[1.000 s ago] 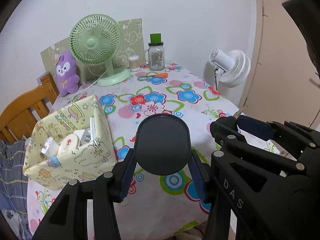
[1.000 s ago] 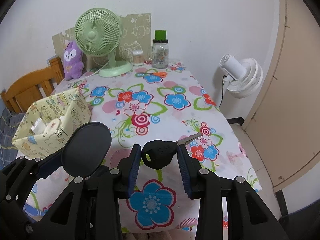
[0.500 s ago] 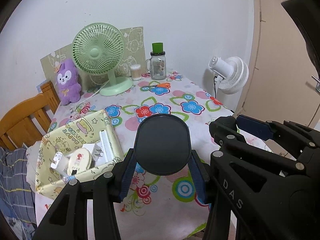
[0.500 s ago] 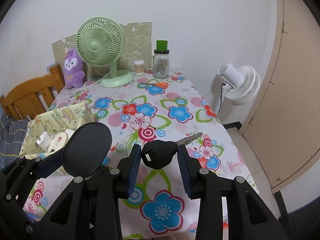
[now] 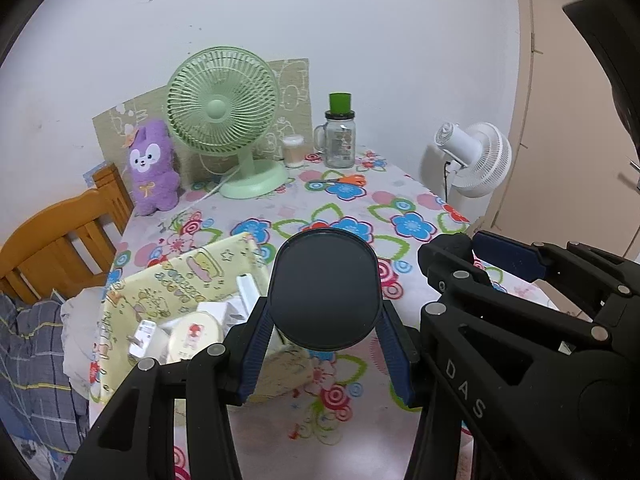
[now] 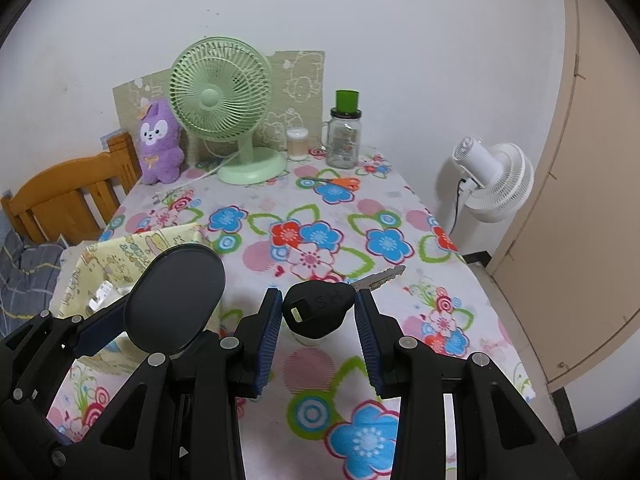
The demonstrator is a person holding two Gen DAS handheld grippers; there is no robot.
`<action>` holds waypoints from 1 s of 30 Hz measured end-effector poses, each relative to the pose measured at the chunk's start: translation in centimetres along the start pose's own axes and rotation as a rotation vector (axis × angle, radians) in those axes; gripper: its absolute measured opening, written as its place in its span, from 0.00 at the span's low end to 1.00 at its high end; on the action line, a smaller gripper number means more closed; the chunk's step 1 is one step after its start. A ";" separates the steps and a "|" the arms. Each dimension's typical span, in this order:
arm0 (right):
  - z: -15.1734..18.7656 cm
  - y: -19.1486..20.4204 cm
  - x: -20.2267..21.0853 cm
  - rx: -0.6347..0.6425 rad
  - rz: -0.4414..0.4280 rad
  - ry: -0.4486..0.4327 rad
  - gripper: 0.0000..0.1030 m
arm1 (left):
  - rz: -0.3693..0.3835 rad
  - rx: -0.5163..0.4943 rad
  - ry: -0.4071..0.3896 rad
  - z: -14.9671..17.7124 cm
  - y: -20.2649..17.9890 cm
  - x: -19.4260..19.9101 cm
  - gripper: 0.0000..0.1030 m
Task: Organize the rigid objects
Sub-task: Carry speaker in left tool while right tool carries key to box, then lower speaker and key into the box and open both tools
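Black disc (image 5: 324, 289) clamped in left claw (image 5: 326, 344); key (image 6: 320, 307) pinched in right claw (image 6: 316, 320).

Two black plastic grippers, matte, built from angular linkage bars with triangular cut-outs. Round silver screw heads at each pivot. Ribbed dark-blue pads lining the inner faces of the jaws on both left gripper (image 5: 325, 322) and right gripper (image 6: 316, 312). White "DAS" lettering on one black arm, seen from the left wrist.
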State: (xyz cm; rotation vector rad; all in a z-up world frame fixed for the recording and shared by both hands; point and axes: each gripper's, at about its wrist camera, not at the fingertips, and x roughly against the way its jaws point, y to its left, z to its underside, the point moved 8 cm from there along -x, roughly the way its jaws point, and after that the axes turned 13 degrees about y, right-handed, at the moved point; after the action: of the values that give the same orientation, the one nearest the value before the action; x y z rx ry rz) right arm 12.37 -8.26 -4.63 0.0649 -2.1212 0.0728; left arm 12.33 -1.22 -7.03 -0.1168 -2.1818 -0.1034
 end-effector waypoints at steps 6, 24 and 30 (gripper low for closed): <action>-0.9 2.3 -0.2 0.025 -0.011 -0.003 0.39 | -0.010 0.031 -0.003 -0.1 2.2 -0.1 0.52; -2.1 8.8 -2.8 0.084 -0.058 0.027 0.39 | -0.044 0.089 0.037 0.7 8.4 -1.8 0.52; -2.3 10.2 -3.9 0.092 -0.045 0.042 0.39 | -0.040 0.091 0.083 1.3 9.8 -3.5 0.52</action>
State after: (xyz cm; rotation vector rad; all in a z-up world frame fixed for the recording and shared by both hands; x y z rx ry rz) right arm 15.61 2.13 -6.99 0.1645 -2.0731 0.1434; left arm 14.43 8.50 -10.32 -0.0168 -2.1023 -0.0310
